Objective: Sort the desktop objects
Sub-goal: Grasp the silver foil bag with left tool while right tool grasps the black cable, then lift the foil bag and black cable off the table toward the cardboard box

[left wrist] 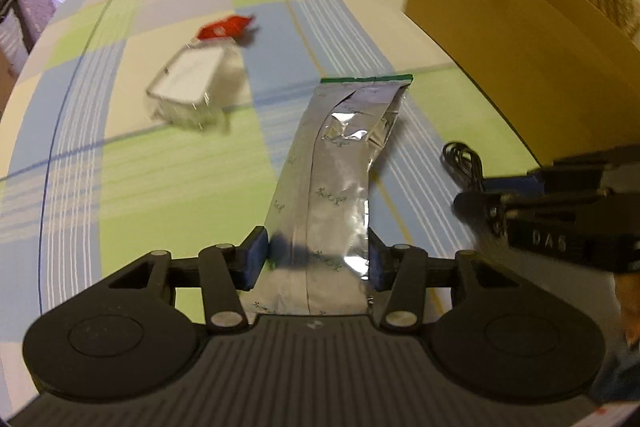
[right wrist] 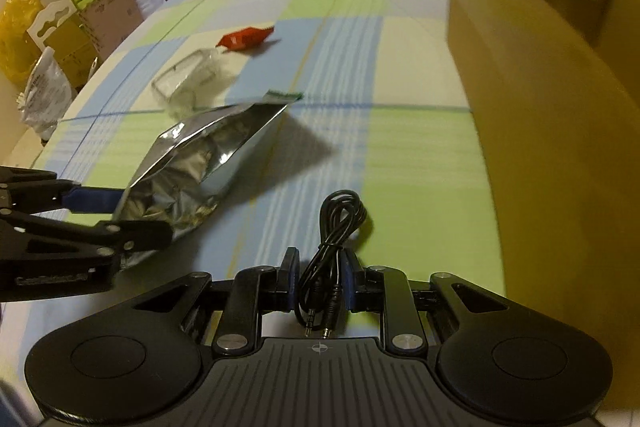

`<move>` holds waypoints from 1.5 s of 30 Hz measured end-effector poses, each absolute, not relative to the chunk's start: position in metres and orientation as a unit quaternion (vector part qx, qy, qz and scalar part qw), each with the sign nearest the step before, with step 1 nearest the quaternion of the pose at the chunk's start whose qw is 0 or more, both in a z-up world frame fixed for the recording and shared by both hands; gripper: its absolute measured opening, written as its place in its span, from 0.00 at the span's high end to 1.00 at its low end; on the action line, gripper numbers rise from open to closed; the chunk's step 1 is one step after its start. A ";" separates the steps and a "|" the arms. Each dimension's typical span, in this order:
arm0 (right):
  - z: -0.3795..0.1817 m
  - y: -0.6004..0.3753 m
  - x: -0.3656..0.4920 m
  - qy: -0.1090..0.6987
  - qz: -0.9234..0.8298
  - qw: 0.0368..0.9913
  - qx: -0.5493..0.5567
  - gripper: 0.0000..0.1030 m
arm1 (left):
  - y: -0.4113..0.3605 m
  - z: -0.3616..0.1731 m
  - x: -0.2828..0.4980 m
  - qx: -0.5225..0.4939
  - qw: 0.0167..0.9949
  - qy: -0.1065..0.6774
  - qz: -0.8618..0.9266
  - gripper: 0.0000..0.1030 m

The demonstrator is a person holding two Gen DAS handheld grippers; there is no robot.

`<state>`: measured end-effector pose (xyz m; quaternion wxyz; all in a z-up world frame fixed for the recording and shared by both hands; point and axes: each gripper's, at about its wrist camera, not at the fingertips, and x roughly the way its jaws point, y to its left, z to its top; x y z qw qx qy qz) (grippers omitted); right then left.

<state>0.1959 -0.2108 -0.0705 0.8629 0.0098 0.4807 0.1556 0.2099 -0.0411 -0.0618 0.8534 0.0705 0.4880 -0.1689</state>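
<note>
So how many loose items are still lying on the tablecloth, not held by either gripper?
2: a red packet toward the far side, and a clear plastic container just in front of it. The cardboard box on the right could hide more.

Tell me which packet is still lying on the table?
The red packet, beside the clear container. The silver pouch is lifted, gripped in the left claw.
</note>
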 end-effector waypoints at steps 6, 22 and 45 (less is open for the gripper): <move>-0.057 -0.221 0.166 0.483 0.154 0.861 0.021 0.82 | -0.029 -0.050 0.181 0.063 0.840 0.505 -0.188 0.48; -0.070 -0.230 0.179 0.504 0.154 0.849 0.045 0.78 | -0.074 -0.068 0.231 0.218 0.768 0.554 -0.236 0.34; -0.073 -0.203 0.172 0.491 0.177 0.848 -0.092 0.82 | -0.069 -0.082 0.241 0.203 0.750 0.572 -0.264 0.55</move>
